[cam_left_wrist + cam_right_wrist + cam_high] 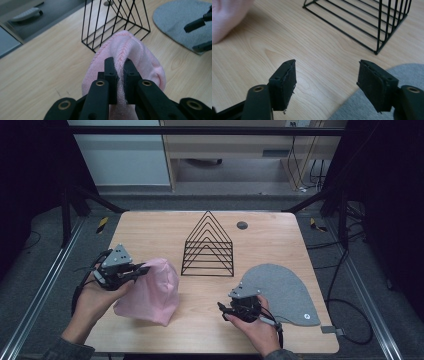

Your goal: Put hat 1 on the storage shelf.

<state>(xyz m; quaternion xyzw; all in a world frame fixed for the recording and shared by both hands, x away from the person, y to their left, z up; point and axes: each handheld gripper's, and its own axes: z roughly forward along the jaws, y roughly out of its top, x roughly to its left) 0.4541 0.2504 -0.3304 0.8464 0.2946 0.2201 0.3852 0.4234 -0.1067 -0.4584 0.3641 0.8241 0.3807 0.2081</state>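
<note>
the left tongs (119,65) are clenched on a ridge of the pink knit hat (150,292), lifting it at the table's (150,227) left side. the right tongs (327,85) gape, released, beside the grey hat (280,292). next likely comes carrying the pink hat toward the wire rack (208,247), keeping the pinch firm.

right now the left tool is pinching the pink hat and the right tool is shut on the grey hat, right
Not quite. The left tool does pinch the pink hat, but the right tool is open, holding nothing, beside the grey hat. The right gripper view shows it.
</note>
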